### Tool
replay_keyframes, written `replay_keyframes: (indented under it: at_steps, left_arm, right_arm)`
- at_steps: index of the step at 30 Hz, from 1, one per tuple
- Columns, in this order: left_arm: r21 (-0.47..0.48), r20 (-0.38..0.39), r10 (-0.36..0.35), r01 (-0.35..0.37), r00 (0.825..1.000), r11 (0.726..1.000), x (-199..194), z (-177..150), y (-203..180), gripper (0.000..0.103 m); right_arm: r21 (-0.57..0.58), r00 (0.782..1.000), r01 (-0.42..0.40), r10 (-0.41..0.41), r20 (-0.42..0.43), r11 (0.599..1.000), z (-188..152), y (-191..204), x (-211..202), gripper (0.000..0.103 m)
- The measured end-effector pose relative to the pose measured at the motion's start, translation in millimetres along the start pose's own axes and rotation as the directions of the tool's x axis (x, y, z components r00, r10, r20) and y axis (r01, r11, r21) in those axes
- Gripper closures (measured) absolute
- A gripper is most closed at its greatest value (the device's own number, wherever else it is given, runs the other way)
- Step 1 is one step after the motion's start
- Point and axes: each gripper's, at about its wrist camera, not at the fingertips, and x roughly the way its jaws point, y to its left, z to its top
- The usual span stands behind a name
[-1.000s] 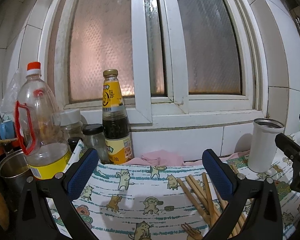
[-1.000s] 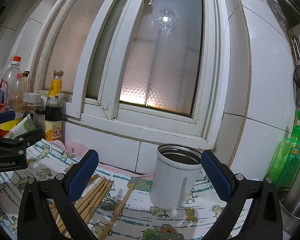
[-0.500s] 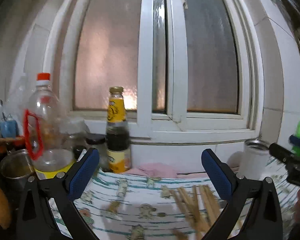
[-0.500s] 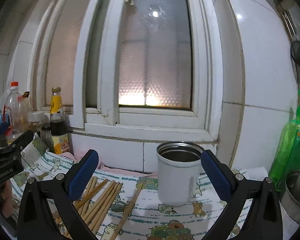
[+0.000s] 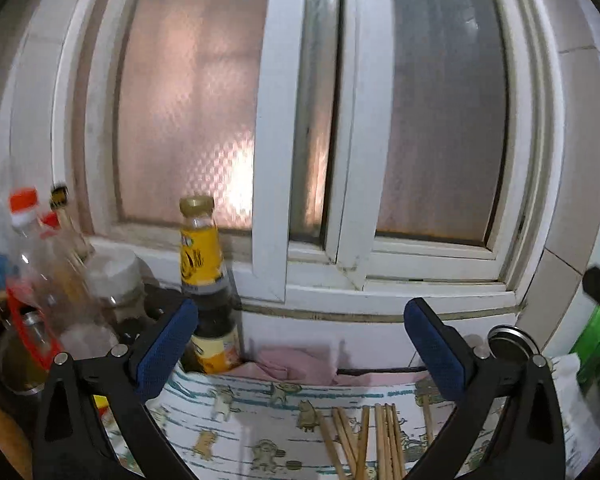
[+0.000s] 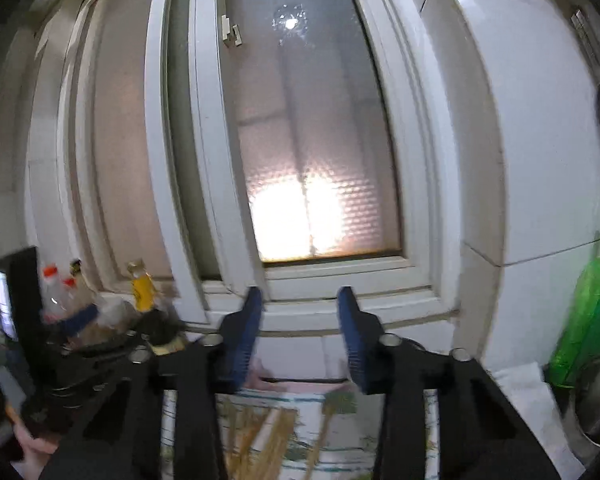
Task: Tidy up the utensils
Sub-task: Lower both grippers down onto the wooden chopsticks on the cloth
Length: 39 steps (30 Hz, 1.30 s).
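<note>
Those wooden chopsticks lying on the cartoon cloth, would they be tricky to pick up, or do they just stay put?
The chopsticks look thin, stiff and light, so lifting should take little force. Being slim sticks lying close together, one would probably roll or drag its neighbours along. The patterned cloth beneath them probably damps rolling somewhat.

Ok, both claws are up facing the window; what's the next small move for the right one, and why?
Probably tip the right claw down toward the chopsticks and reopen it. Its jaws have just been closing on nothing, and the chopsticks lie loose on the cloth.
</note>
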Motion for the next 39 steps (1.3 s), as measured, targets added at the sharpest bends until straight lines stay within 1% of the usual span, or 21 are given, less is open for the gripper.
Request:
replay_keyframes:
  at_steps: [2,4,6,7,10,12,14,15,17,18,20,23,25,27,28,30,33,34,35,37,39]
  left_arm:
    - [-0.014,-0.041,-0.018,0.018,0.999,1.000,15.3,-8.1,4.0,0.000]
    - [-0.023,-0.142,-0.053,0.050,0.988,0.998,36.3,-20.4,6.0,0.000]
    - [-0.038,-0.239,-0.100,0.093,0.966,0.995,58.6,-36.0,7.5,0.000]
    - [-0.049,-0.287,-0.098,0.088,0.953,0.995,69.4,-45.1,8.5,0.000]
    - [-0.054,-0.393,-0.110,0.096,0.913,0.994,96.9,-63.9,2.9,0.000]
    - [-0.012,-0.428,-0.074,0.077,0.901,0.997,108.0,-73.6,-2.9,0.009]
    - [0.018,-0.461,-0.053,0.069,0.886,0.997,116.9,-82.3,-7.2,0.030]
    - [0.012,-0.482,-0.063,0.078,0.874,0.997,120.8,-85.6,-7.9,0.034]
    - [-0.025,-0.531,-0.099,0.101,0.842,0.995,129.5,-92.6,-7.0,0.050]
    - [-0.042,-0.552,-0.109,0.103,0.827,0.994,133.6,-96.0,-5.9,0.054]
    - [-0.079,-0.586,-0.136,0.111,0.799,0.991,140.1,-101.8,-3.9,0.070]
    - [-0.108,-0.616,-0.171,0.133,0.769,0.985,145.0,-109.1,-5.7,0.074]
    - [-0.091,-0.627,-0.166,0.140,0.761,0.986,146.9,-113.3,-10.6,0.077]
    - [-0.052,-0.610,-0.136,0.131,0.781,0.990,143.5,-115.7,-19.4,0.077]
    - [-0.036,-0.607,-0.124,0.128,0.785,0.991,142.6,-116.2,-22.4,0.077]
    - [-0.045,-0.608,-0.125,0.124,0.784,0.991,147.7,-117.8,-22.8,0.076]
    - [-0.069,-0.620,-0.133,0.115,0.773,0.991,149.2,-115.5,-14.8,0.075]
    - [-0.067,-0.620,-0.128,0.111,0.774,0.992,149.0,-115.5,-15.1,0.079]
    - [-0.056,-0.621,-0.114,0.101,0.775,0.993,148.1,-114.8,-14.5,0.089]
    - [-0.012,-0.626,-0.078,0.091,0.776,0.996,145.4,-114.5,-14.6,0.092]
    - [-0.020,-0.630,-0.091,0.102,0.771,0.995,146.2,-114.2,-14.9,0.092]
  right_arm:
    - [0.001,0.997,-0.067,0.067,-0.037,0.998,-2.4,-3.0,12.6,0.072]
    - [-0.042,0.994,-0.090,0.087,-0.066,0.995,-14.5,-1.5,24.3,0.072]
    - [-0.101,0.992,-0.057,0.045,-0.118,0.993,-31.9,2.1,40.4,0.073]
    - [-0.122,0.986,-0.047,0.027,-0.163,0.991,-40.7,4.0,50.3,0.073]
    - [-0.110,0.958,-0.054,0.021,-0.286,0.992,-59.7,4.0,75.1,0.073]
    - [-0.120,0.939,-0.028,-0.015,-0.344,0.992,-72.8,3.2,92.3,0.073]
    - [-0.170,0.928,0.022,-0.083,-0.362,0.985,-85.1,4.2,102.7,0.073]
    - [-0.185,0.925,0.038,-0.105,-0.365,0.982,-90.0,4.1,106.3,0.073]
    - [-0.197,0.912,0.062,-0.135,-0.386,0.979,-98.0,4.2,113.4,0.073]
    - [-0.188,0.903,0.067,-0.140,-0.407,0.980,-101.2,1.6,117.6,0.073]
    - [-0.168,0.883,0.070,-0.140,-0.447,0.983,-106.6,-3.4,126.0,0.073]
    - [-0.169,0.863,0.094,-0.165,-0.478,0.981,-110.5,-7.4,130.5,0.073]
    - [-0.191,0.847,0.116,-0.198,-0.493,0.975,-115.5,-9.1,135.7,0.073]
    - [-0.197,0.831,0.120,-0.207,-0.517,0.973,-118.8,-10.0,140.9,0.073]
    - [-0.198,0.819,0.123,-0.212,-0.533,0.972,-120.6,-10.1,144.1,0.073]
    - [-0.201,0.797,0.131,-0.224,-0.562,0.971,-125.5,-11.8,149.7,0.073]
    - [-0.198,0.775,0.133,-0.226,-0.590,0.971,-133.0,-13.6,157.6,0.073]
    - [-0.205,0.769,0.137,-0.234,-0.595,0.969,-136.1,-13.8,160.2,0.073]
    - [-0.213,0.764,0.139,-0.241,-0.598,0.967,-138.6,-13.7,162.0,0.073]
    - [-0.234,0.754,0.134,-0.252,-0.607,0.963,-145.1,-11.9,167.7,0.073]
    - [-0.253,0.743,0.128,-0.261,-0.616,0.959,-150.2,-9.6,172.2,0.073]
